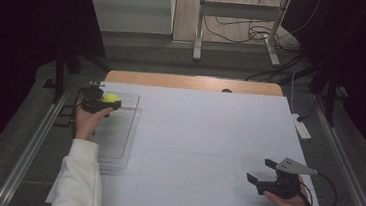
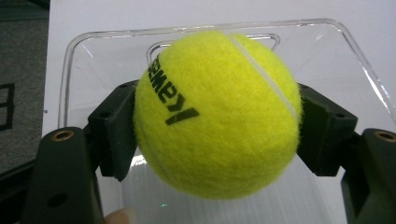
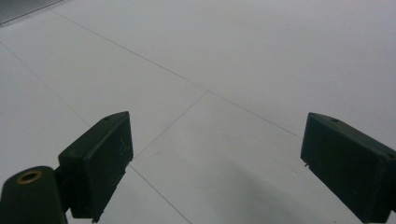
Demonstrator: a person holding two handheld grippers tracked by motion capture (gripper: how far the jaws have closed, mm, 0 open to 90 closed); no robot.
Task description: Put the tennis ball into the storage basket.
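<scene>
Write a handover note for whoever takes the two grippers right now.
Left gripper: shut on the tennis ball, held over the far end of the clear plastic tray at the table's left.
Right gripper: open, holding nothing, over the white table at its near right.
Done: ball gripped and brought above the tray.
Left: probably lower the ball into the tray and release; whether it touches the tray floor cannot be told.

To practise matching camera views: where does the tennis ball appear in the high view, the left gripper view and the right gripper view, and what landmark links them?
High view: tennis ball at upper left, in the left gripper, over the clear tray.
Left gripper view: ball at centre, clamped between the black jaws.
Right gripper view: not in it.
Shared landmark: the white table, also in the right gripper view.
</scene>
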